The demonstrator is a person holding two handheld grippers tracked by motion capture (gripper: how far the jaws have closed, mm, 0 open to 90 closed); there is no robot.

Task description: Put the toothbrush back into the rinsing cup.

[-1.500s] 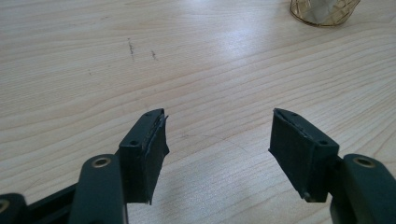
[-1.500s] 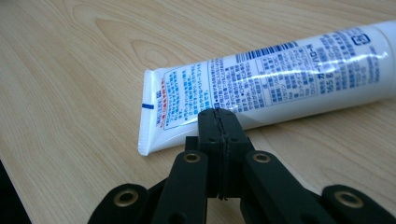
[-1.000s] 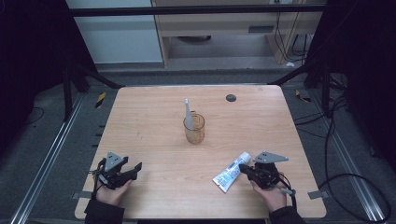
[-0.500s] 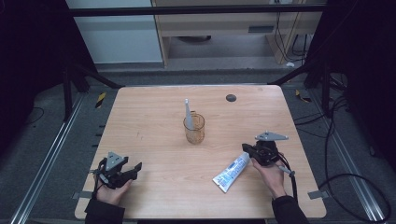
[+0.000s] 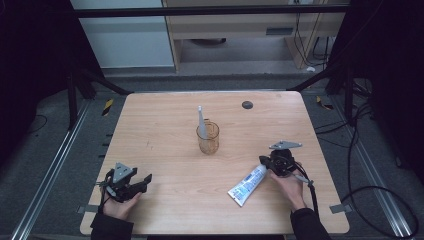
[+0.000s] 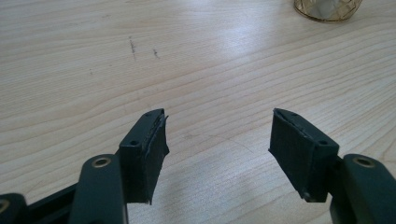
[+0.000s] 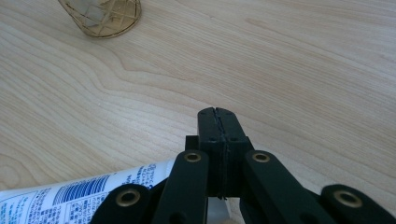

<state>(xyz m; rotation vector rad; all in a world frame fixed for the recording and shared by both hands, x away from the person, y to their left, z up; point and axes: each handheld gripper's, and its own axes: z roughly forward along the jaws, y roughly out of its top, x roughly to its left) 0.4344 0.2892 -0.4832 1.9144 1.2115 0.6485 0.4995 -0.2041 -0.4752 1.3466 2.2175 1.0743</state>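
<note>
A white and blue toothpaste tube (image 5: 247, 185) lies flat on the wooden table (image 5: 160, 130) at the front right. My right gripper (image 5: 264, 160) rests at the tube's far end, its jaws shut with nothing seen between them. In the right gripper view the closed jaws of that gripper (image 7: 218, 112) point over bare wood, and the tube (image 7: 93, 189) runs off under their left side. My left gripper (image 5: 146, 179) sits at the front left, open and holding nothing (image 6: 217, 126). A gold-patterned glass cup (image 5: 208, 137) stands mid-table with a pale upright item (image 5: 200, 120) in it.
A small dark disc (image 5: 247, 104) lies near the table's far edge. The cup's base shows at the top of the left gripper view (image 6: 327, 9) and of the right gripper view (image 7: 102, 18). Black frame bars and cables surround the table.
My right gripper has moved away from the front edge, up along the tube to its far end. The tube has stayed about where it was. The left gripper has kept still.
</note>
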